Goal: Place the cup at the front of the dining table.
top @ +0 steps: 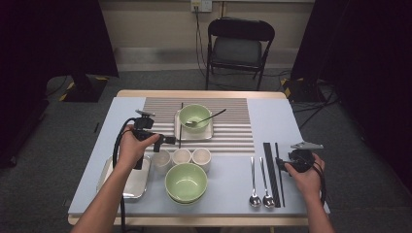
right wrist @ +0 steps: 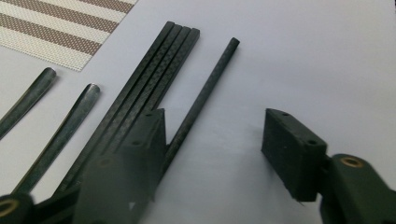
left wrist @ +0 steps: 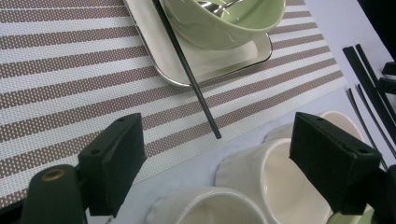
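Right gripper (right wrist: 212, 135) is down at the table's right edge, jaws part-open around the lone chopstick (right wrist: 204, 95), left pad touching it, right pad apart, so nothing clamped yet. Left gripper (top: 167, 140) hangs open over the white cups (top: 182, 156), grasping nothing. Risk: the stick lies just right of the bundled chopsticks (right wrist: 154, 74), so closing off-centre could roll it away or snag the bundle.

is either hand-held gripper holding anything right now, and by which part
Nothing is held. The right hand-held gripper has its jaws open around a lone black chopstick on the table, pads not pressing it. The left hand-held gripper hovers open above the white cups.
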`<state>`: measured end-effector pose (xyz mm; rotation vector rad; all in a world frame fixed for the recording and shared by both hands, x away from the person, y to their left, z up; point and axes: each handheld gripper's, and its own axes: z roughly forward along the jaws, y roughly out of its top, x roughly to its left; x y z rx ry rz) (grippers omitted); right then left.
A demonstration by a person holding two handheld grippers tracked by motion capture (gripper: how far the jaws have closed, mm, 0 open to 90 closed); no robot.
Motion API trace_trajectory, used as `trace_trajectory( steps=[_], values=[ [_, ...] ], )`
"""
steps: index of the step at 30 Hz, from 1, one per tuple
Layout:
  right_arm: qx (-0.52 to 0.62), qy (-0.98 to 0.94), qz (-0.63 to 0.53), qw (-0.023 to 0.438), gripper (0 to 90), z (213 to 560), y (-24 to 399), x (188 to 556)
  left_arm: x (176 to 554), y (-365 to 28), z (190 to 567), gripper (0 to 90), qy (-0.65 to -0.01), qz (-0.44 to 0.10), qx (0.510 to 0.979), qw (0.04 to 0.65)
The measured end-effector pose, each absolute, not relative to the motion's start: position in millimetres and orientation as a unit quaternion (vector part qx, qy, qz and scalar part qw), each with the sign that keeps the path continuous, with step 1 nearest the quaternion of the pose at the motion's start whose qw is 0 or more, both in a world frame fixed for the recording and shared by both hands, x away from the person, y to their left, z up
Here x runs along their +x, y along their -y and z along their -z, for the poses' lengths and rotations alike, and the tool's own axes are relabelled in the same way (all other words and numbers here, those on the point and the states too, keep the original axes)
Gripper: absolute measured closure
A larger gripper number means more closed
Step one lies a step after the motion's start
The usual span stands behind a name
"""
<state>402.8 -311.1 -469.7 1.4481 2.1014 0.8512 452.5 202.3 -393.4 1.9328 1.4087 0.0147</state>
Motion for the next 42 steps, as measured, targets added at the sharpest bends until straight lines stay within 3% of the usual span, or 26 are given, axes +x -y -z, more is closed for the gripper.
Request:
trace_trajectory(
  steps=[18,31,35,42],
  values=[
    [0.537,-0.758,-0.295,0.223,69.7,466.1,313.7,402.0,451.5,-203.0,392.4,17.7,-0.545,-0.008,0.756,0.363],
    [0.555,-0.757,-0.268,0.216,72.3,461.6,309.1,407.3,448.9,-205.0,386.4,17.9,-0.538,-0.012,0.759,0.366],
    [0.561,-0.758,-0.262,0.207,80.0,459.8,306.7,408.5,447.9,-204.8,384.9,17.9,-0.539,-0.013,0.758,0.368],
    [0.580,-0.750,-0.252,0.191,81.2,456.8,306.0,412.6,447.2,-203.1,386.6,17.9,-0.534,-0.013,0.763,0.364]
  ],
)
